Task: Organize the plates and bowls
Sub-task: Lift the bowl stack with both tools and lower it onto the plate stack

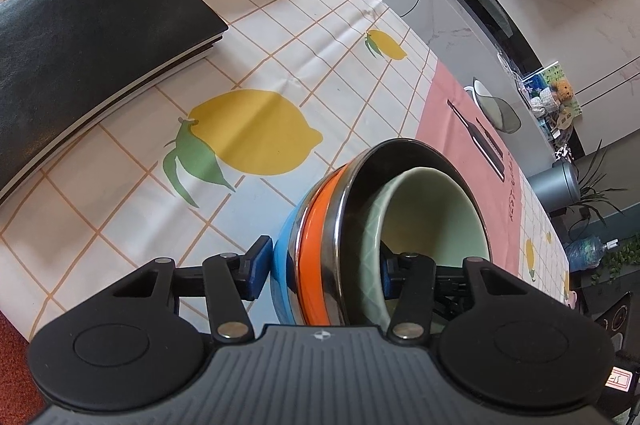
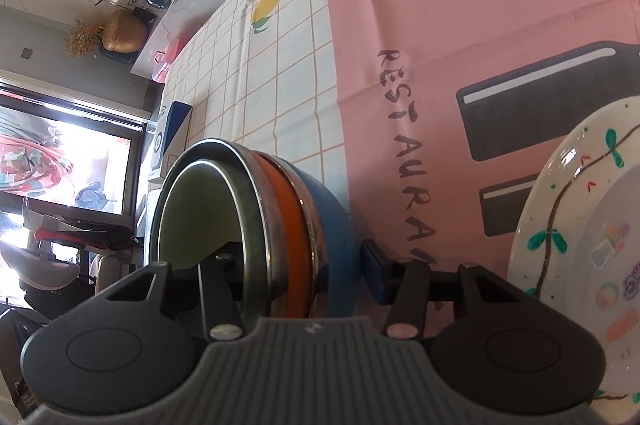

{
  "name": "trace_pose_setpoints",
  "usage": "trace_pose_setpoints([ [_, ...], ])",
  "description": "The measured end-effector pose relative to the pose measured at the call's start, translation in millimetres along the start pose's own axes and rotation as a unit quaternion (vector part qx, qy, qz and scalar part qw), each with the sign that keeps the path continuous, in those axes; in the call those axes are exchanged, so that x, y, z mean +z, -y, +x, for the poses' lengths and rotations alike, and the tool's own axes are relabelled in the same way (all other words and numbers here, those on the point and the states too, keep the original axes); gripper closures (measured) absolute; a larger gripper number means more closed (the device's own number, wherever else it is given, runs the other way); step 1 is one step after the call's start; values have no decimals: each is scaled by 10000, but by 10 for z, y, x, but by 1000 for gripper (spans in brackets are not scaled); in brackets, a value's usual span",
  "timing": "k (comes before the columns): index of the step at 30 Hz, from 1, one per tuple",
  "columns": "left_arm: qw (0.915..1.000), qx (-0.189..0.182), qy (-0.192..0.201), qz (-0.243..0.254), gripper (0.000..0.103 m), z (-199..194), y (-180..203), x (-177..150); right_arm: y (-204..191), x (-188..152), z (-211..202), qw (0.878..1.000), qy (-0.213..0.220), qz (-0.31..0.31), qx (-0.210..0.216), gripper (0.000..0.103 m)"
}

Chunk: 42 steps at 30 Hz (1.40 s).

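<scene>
The left tool (image 1: 320,265) and right tool (image 2: 300,269) are each closed across the wall of the nested bowls (image 1: 360,217), one pad inside, one outside; the stack is held over the worktop (image 1: 280,65); both grips should be kept level so nothing slips; a plate (image 2: 580,205) lies just beside, farther right.

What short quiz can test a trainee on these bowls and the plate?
1. True or false: the green bowl is innermost in the stack.
2. Which bowl is outermost? A orange bowl, B blue bowl, C green bowl.
3. Fill in: the plate lies on the ___ part of the cloth.
Key: 1 true; 2 B; 3 pink.
</scene>
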<state>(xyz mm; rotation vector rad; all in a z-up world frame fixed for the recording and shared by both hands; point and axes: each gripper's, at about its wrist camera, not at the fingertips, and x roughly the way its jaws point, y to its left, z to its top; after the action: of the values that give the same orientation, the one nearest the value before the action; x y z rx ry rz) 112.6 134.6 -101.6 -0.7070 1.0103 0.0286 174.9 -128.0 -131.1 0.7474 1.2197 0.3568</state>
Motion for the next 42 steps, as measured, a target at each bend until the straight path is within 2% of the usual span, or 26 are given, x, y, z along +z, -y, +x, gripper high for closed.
trace_pose_setpoints([
  [10,10000,-16,47,66,46,-100,88,-70,3,-47,-90,10000,60,-13,-5,54],
  [19,9994,-147,100,282,46,-220,386,-168,27,-33,-404,9996,254,-70,75,54],
  [42,9910,-548,-464,1131,46,51,1408,-887,970,-146,-1637,9947,891,508,-82,54],
])
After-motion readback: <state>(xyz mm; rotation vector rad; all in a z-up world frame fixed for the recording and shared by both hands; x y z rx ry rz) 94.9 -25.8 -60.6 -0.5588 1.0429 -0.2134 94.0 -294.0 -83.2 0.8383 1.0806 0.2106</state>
